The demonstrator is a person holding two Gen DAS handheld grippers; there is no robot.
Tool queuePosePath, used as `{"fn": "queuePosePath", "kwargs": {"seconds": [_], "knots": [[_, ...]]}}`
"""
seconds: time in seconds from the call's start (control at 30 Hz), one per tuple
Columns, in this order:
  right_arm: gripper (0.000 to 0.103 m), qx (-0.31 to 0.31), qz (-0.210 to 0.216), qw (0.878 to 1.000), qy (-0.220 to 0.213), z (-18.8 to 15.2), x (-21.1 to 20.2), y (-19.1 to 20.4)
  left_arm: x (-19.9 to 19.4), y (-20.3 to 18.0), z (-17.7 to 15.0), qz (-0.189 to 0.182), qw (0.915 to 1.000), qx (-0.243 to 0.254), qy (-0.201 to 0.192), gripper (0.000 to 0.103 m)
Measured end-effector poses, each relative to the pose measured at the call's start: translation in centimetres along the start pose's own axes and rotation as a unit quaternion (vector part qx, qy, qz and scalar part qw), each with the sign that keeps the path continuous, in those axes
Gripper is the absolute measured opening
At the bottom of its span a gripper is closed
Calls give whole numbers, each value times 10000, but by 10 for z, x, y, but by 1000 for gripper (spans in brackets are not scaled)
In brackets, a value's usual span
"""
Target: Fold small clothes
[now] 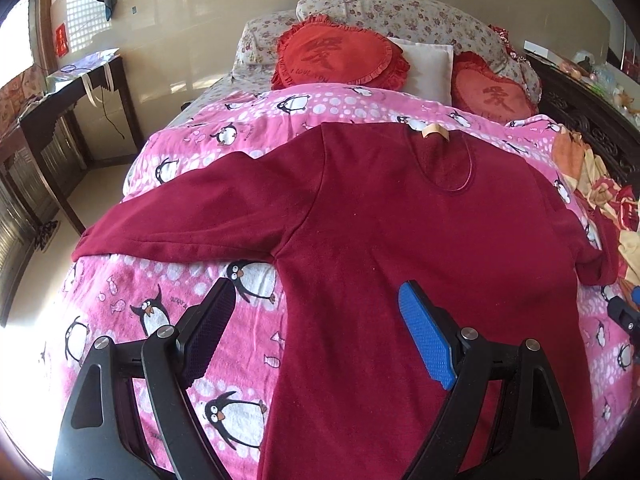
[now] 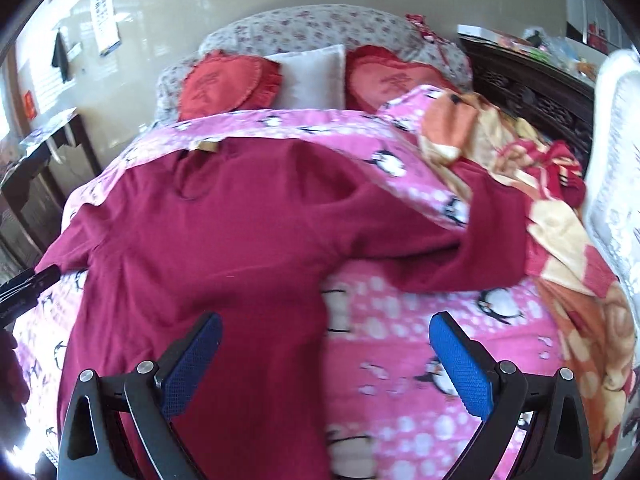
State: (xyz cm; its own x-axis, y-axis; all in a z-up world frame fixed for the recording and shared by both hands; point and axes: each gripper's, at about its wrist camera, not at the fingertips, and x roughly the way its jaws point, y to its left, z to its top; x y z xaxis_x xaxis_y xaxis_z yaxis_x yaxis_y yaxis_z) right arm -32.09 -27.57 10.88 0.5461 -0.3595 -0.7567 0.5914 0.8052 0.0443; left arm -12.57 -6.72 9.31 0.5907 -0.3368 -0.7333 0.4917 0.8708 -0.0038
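A dark red long-sleeved top lies spread flat on a pink penguin blanket, collar toward the pillows, its left sleeve stretched out. It also shows in the right wrist view, where its right sleeve bends over the blanket. My left gripper is open and empty above the top's lower left edge. My right gripper is open and empty above the top's lower right edge. The right gripper's tip shows at the right edge of the left wrist view.
Two red heart cushions, a white pillow and floral pillows lie at the bed's head. An orange patterned blanket is bunched on the bed's right. A dark wooden desk stands left of the bed, a dark carved cabinet on the right.
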Motion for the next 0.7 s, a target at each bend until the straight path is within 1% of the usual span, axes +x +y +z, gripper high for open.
{"fn": "queuePosePath", "kwargs": {"seconds": [0.07, 0.17, 0.3, 0.57, 0.7], "knots": [[103, -111, 91, 9999, 18, 3, 3, 20, 0, -2, -1, -44, 10000, -31, 17, 84], [103, -161, 232, 9996, 32, 7, 8, 38, 2, -5, -2, -37, 10000, -14, 56, 84], [103, -280, 243, 9993, 7, 12, 12, 57, 1, -6, -4, -13, 10000, 16, 34, 84], [103, -190, 261, 9995, 12, 22, 18, 71, 3, -8, -2, -31, 10000, -9, 67, 84], [103, -223, 168, 9996, -23, 24, 21, 78, 6, -9, -1, -26, 9999, -13, 96, 84]]}}
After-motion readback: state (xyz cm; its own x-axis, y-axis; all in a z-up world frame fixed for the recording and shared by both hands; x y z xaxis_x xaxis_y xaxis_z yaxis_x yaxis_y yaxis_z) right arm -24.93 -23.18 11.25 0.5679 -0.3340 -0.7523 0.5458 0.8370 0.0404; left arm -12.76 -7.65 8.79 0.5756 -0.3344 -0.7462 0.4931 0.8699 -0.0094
